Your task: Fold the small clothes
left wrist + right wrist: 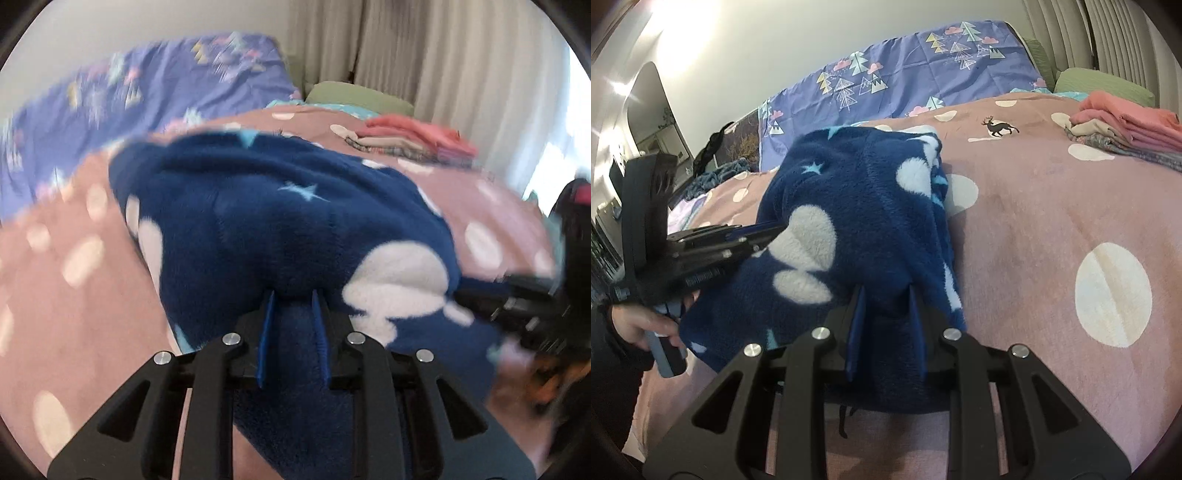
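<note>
You are holding up a fluffy dark blue garment (280,221) with white blobs and little pale blue stars on it. It hangs between your two grippers, just above the pink bedspread (1052,229).

Your left gripper (293,295) has its two blue fingers (267,321) closed on a thick bunch of the blue fleece, so the jaws are pinching the cloth. You can see the same gripper from the other side too, where its black tips poke into the edge of the garment next to a big white blob.

Your right gripper (886,291) does the same thing. Its blue fingers (857,325) squeeze a fold of the fleece, and more of the cloth hangs down under them. The garment bunches up and drapes from this grip toward the left gripper.

Your left hand (639,321) is wrapped around the handle of its gripper.

The bedspread has big white dots and a small black deer (999,127) on it. Far back on the bed, well apart from the blue garment, sits a stack of folded clothes (1126,129) with pink ones on top. Behind the bed you can see a purple sheet (905,77) with trees and clouds, a green pillow (1104,85), and pale curtains (424,48). The left picture is a bit blurry.
</note>
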The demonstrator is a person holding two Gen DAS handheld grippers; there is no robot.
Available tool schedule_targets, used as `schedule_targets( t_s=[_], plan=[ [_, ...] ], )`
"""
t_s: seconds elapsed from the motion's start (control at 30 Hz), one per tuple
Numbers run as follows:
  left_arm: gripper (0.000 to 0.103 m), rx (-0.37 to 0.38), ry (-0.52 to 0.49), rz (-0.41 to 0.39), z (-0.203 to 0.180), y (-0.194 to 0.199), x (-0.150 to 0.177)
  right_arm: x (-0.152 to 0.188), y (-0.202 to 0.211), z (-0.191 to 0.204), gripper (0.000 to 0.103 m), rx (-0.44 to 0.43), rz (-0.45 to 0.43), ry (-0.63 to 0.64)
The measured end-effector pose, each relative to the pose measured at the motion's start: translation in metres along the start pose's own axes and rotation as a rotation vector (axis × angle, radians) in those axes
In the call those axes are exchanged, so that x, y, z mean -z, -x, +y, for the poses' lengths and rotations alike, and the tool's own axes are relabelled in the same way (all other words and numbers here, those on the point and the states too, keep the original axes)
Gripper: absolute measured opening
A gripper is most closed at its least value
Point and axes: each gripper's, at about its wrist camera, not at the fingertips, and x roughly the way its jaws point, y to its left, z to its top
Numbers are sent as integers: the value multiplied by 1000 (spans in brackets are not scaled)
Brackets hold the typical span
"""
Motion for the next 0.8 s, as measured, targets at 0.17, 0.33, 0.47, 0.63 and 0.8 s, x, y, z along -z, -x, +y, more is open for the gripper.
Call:
schedule_targets(
  t_s=[0.17,0.33,0.47,0.63,0.8],
  plan=[
    [20,-139,-116,11,-23,-2,-2,-12,11,14,26,46,-6,26],
    [20,-126,-94,11,-19,-2,-4,-55,28,44,26,23,-130,125],
    [20,-107,-76,11,-16,-1,-5,-82,-8,43,32,4,-65,111],
    [18,-20,71,-56,4,23,-19,-72,-62,19,33,8,79,82],
    [18,-37,61,-220,15,40,-68,-70,-62,30,34,68,67,130]
  ],
)
